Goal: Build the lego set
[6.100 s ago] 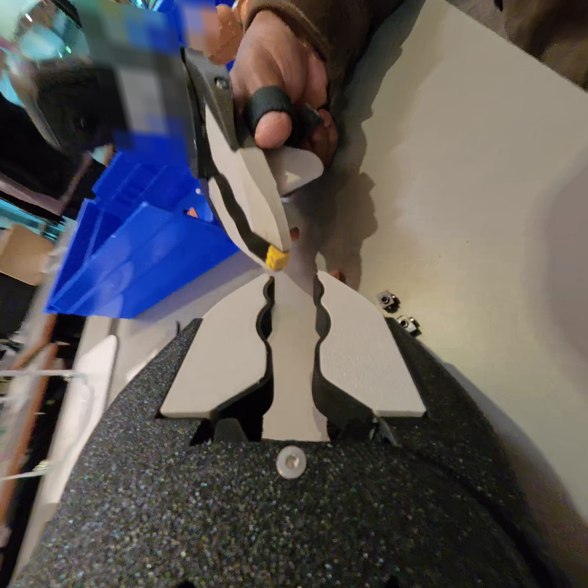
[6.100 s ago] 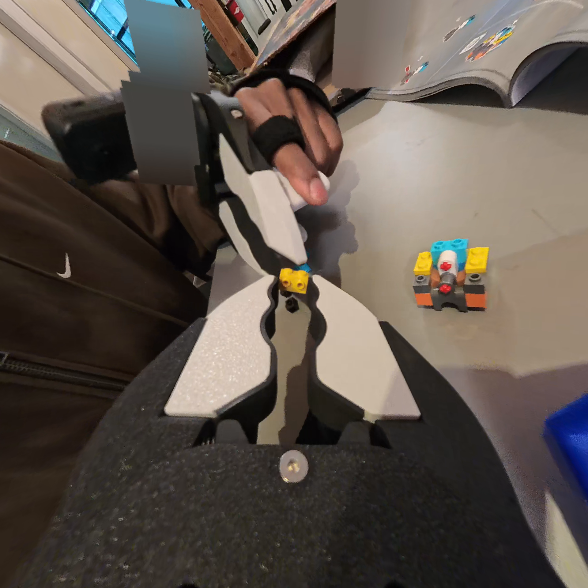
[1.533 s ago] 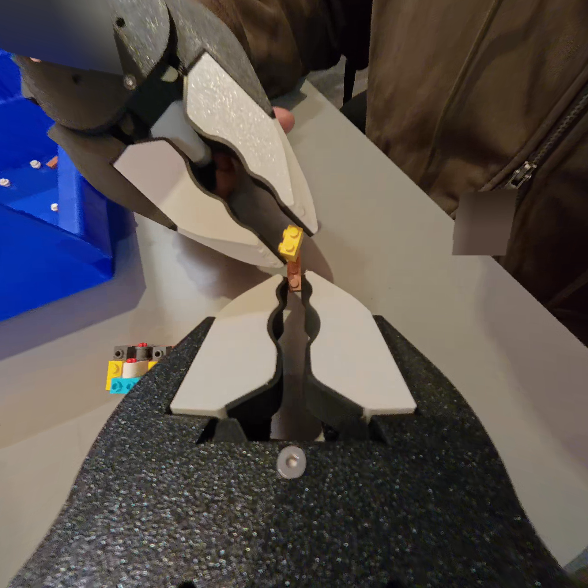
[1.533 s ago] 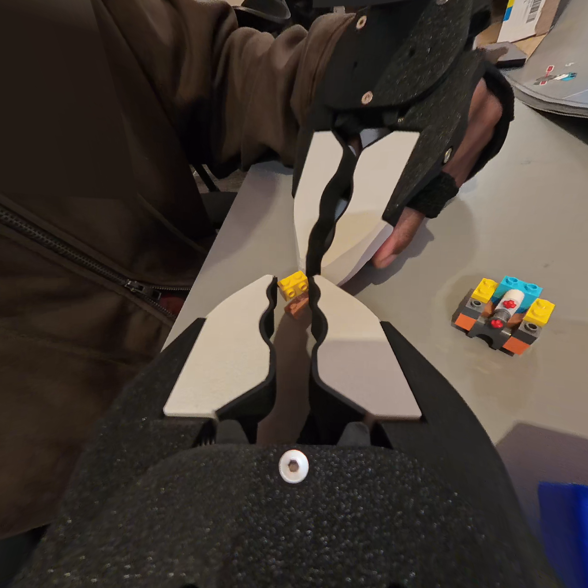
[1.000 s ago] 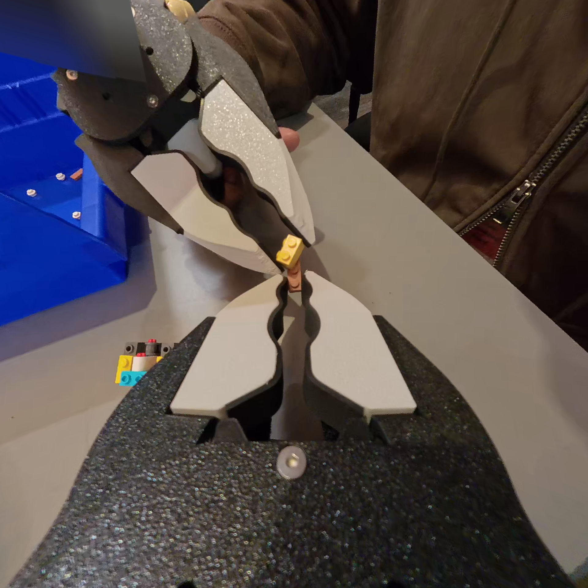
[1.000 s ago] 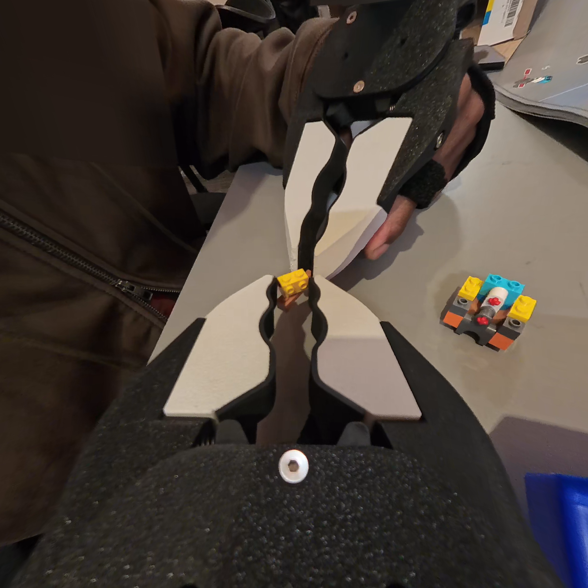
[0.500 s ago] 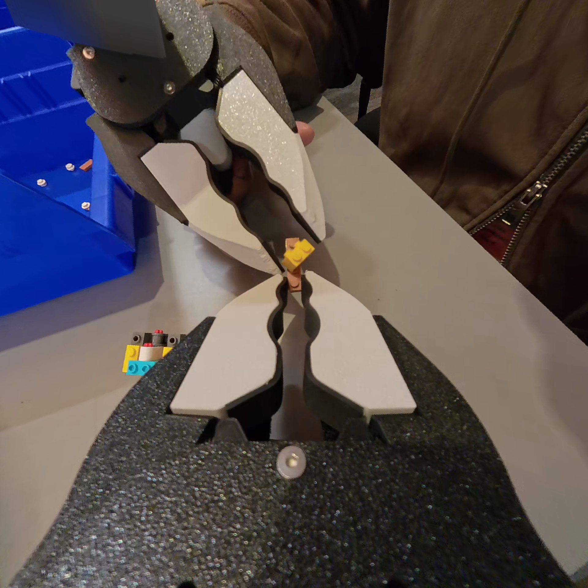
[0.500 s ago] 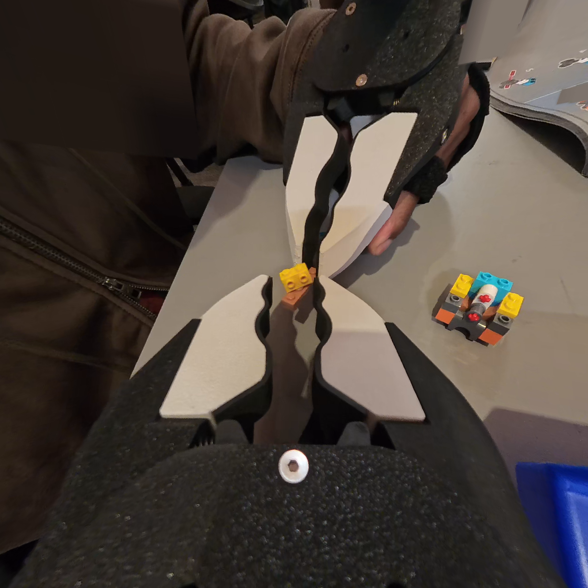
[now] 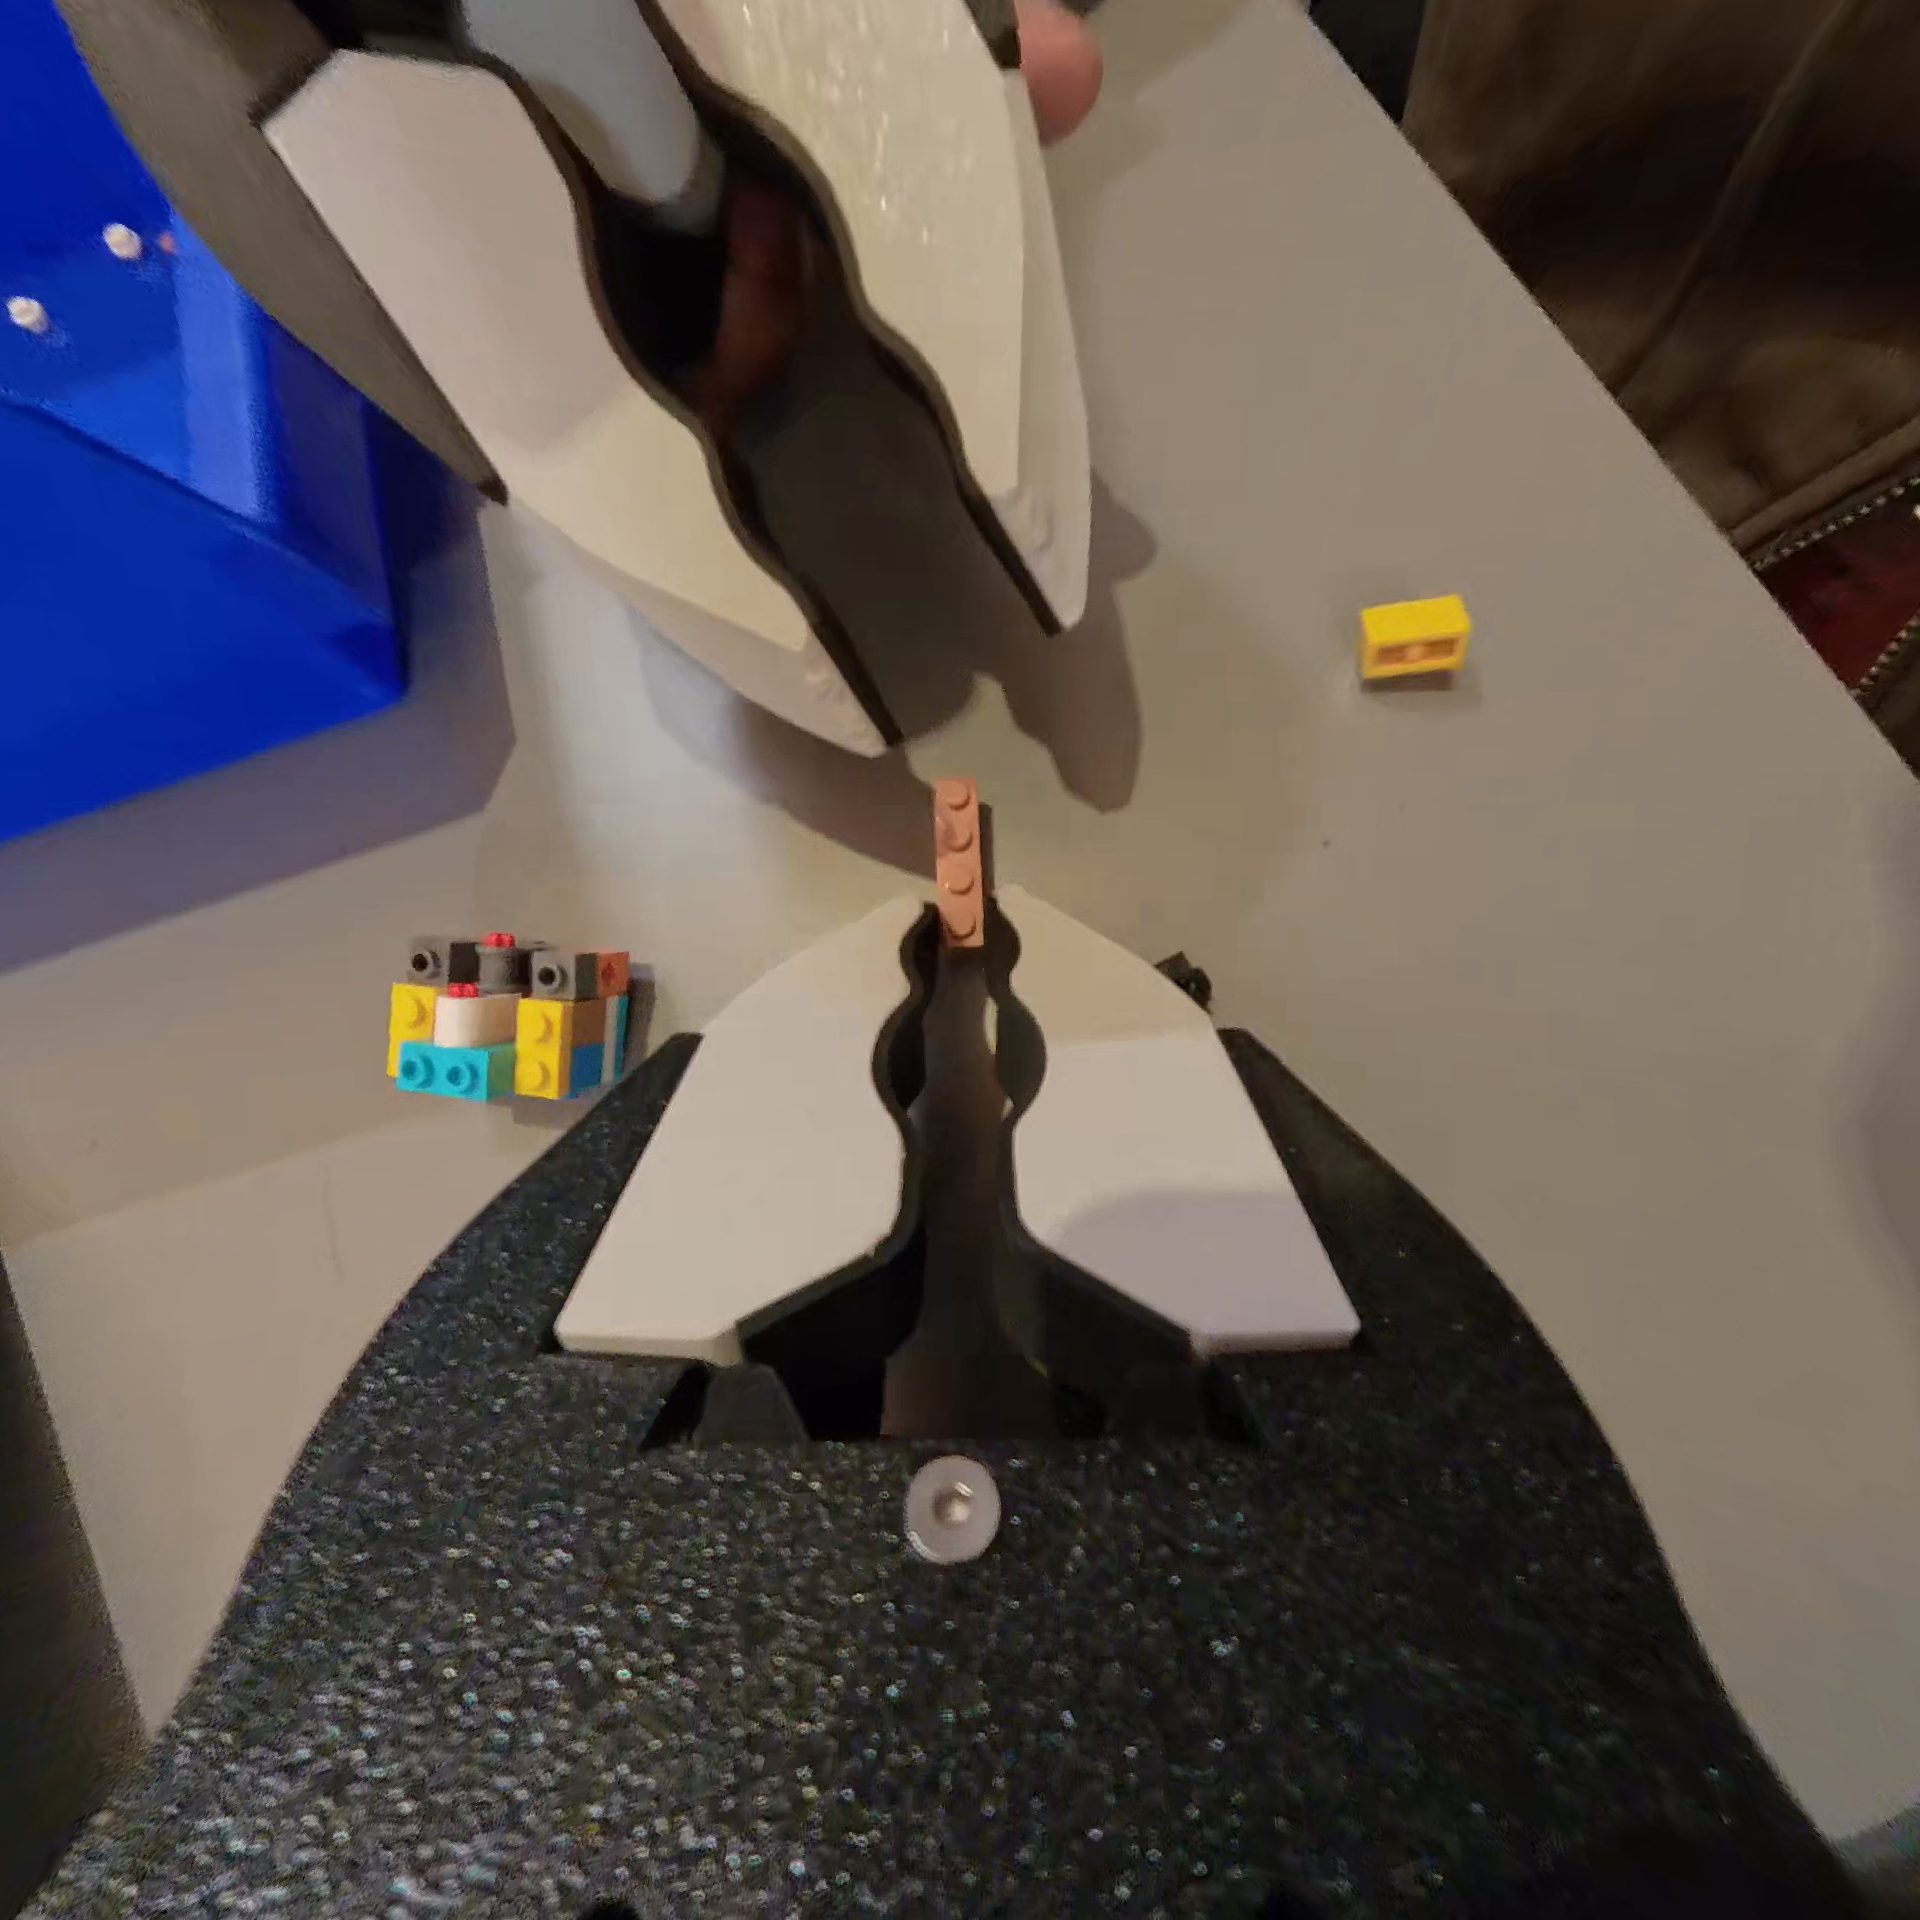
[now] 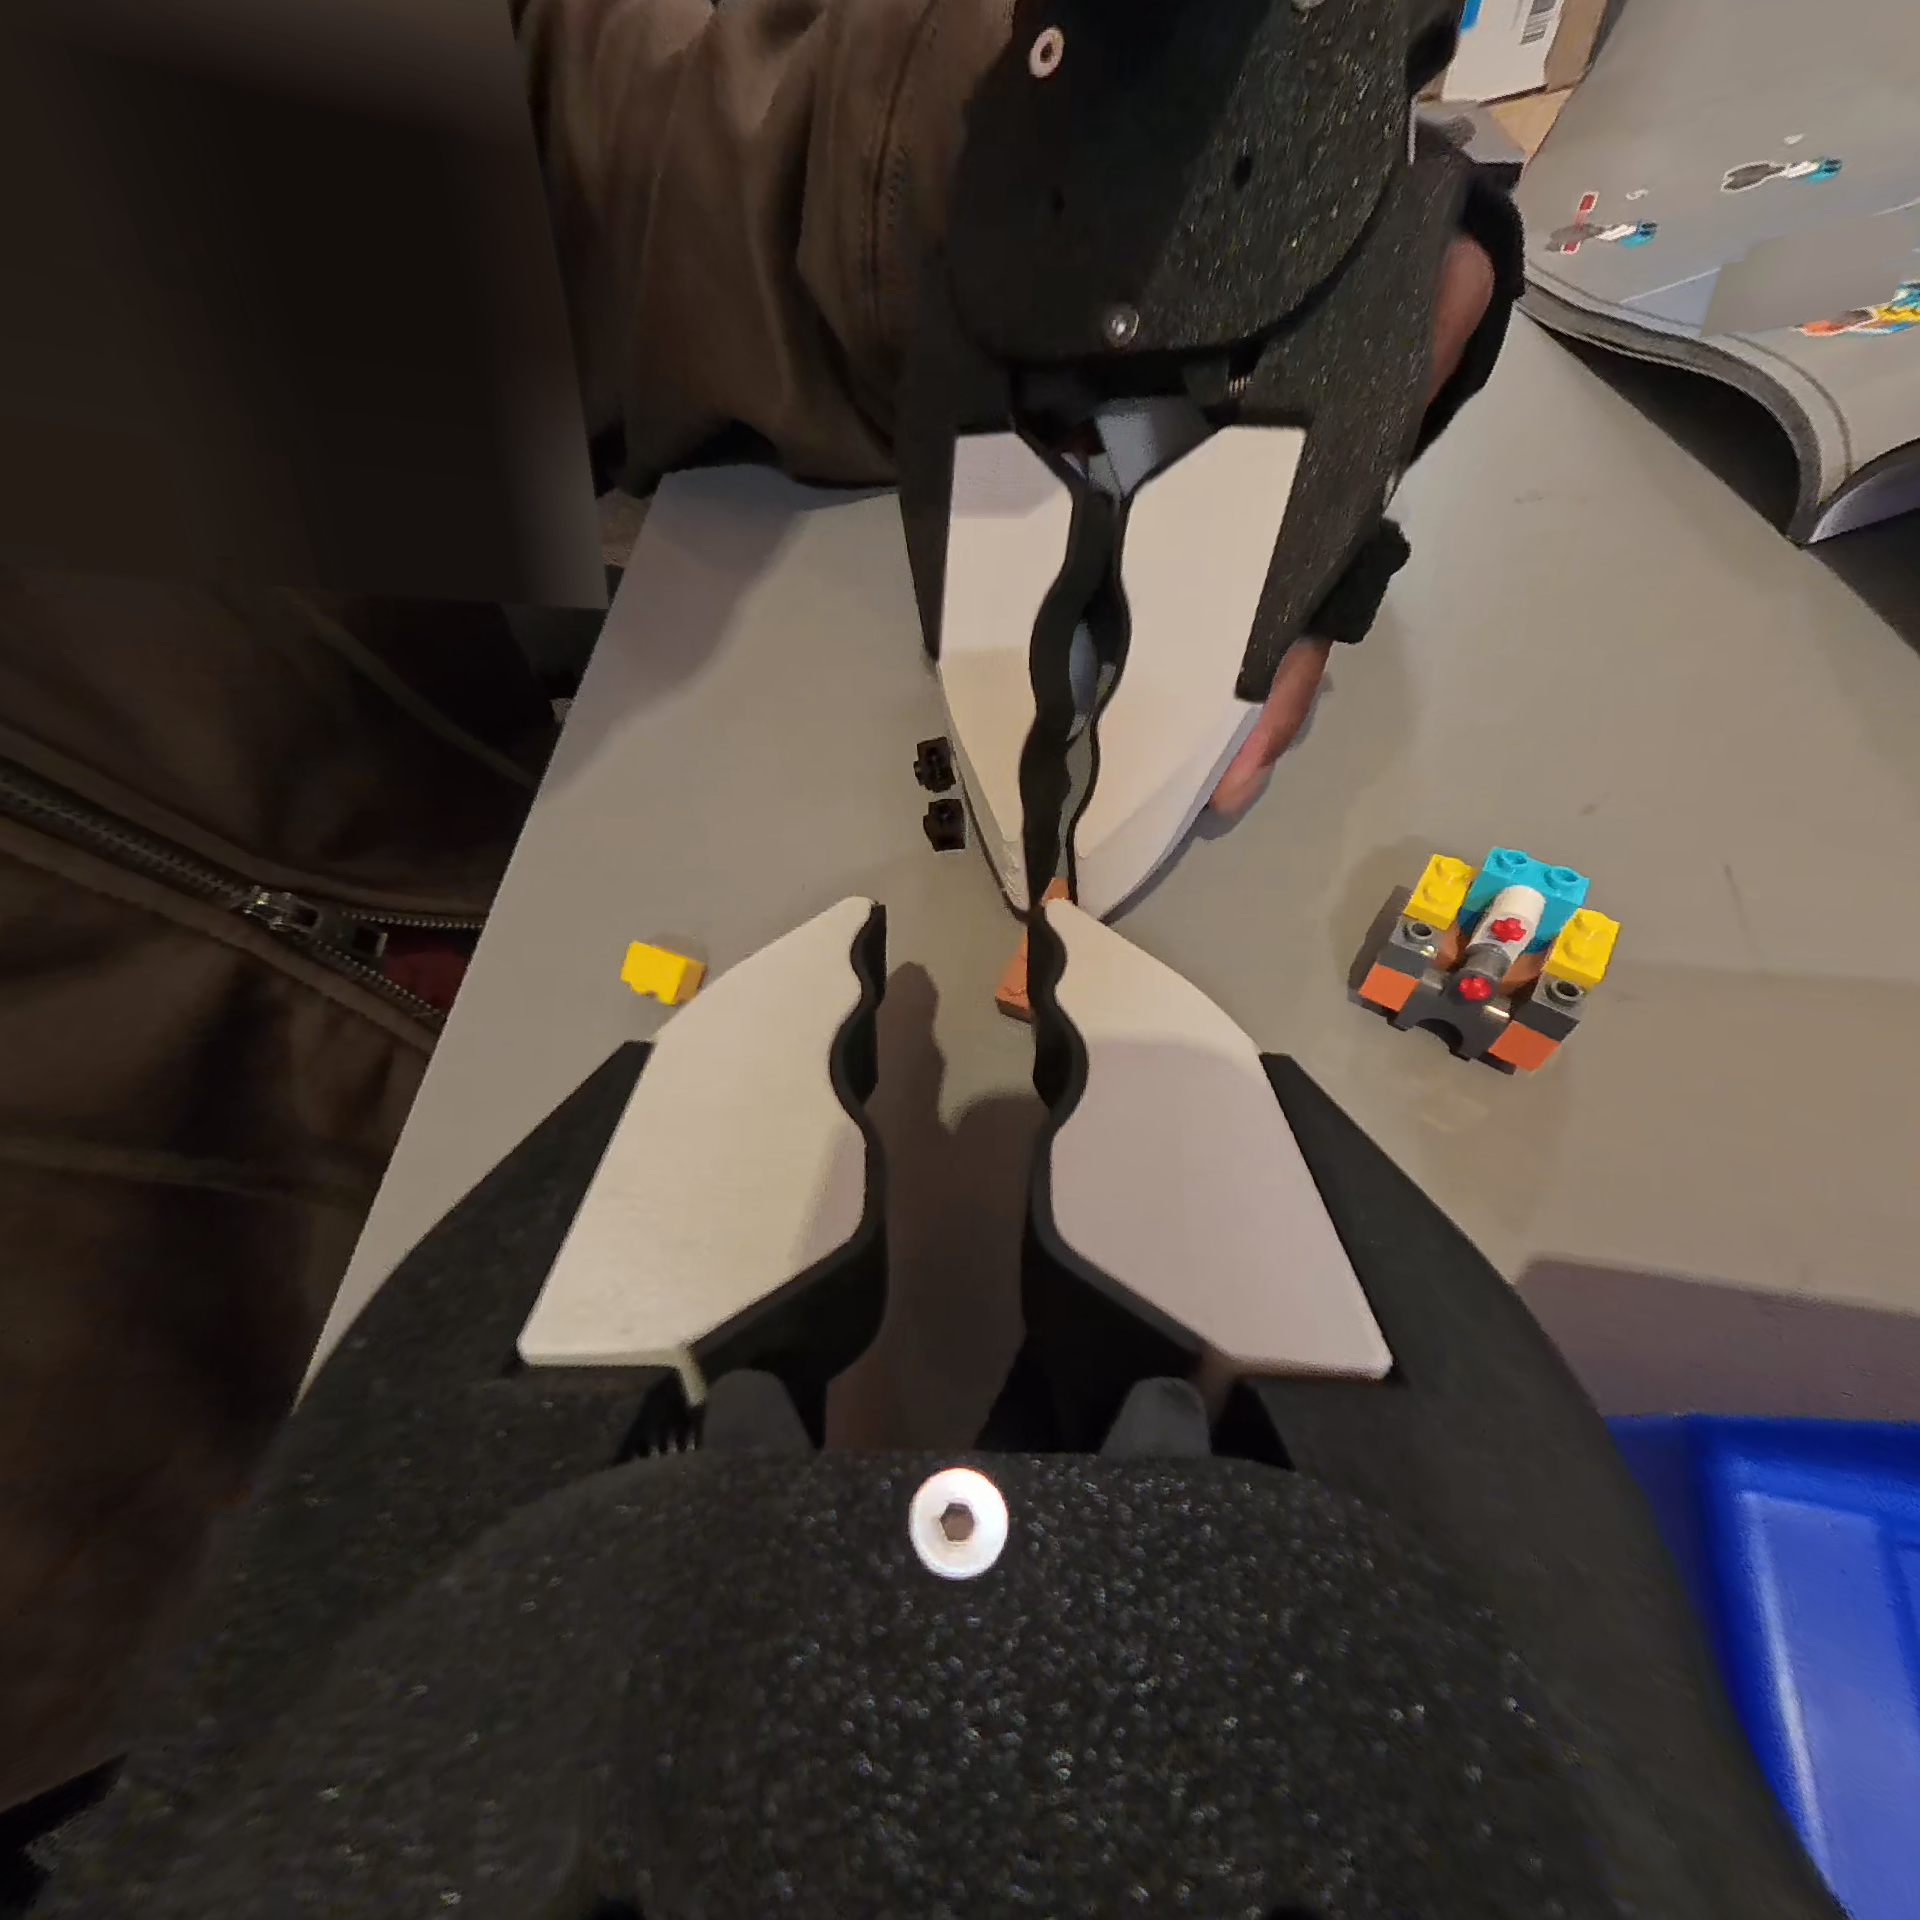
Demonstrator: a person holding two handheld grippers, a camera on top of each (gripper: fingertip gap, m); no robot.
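- Your left gripper (image 9: 958, 914) is squeezed tight on the thin brown plate (image 9: 957, 878). It pinches the plate's near end, so the plate sticks straight out past the tips, with its long side pointing away from you.
- Your right gripper (image 10: 961, 914) has its fingers spread apart and holds nothing.
- The little yellow brick (image 10: 662, 971) lies loose on the grey counter (image 10: 1662, 727), near the edge closest to your body. It is not on the brown plate.
- This is the part that matters most: from your right gripper, the yellow brick sits just to the left of the left finger, a bit lower than the tip. Your right gripper is much nearer to it than your left one.
- In the left wrist view the same brick (image 9: 1415, 642) is off to the right, well apart from the brown plate.
- I think the next step is to turn your right gripper left and down to pick the yellow brick up. Its long side runs across your view, so grab it on the short ends or the flat sides.
- The half-built model (image 10: 1486, 971) rests on the counter to the right, well apart from both grippers.
- Two tiny black pieces (image 10: 940, 795) lie close beside the left gripper's fingers. Take care not to bump them.
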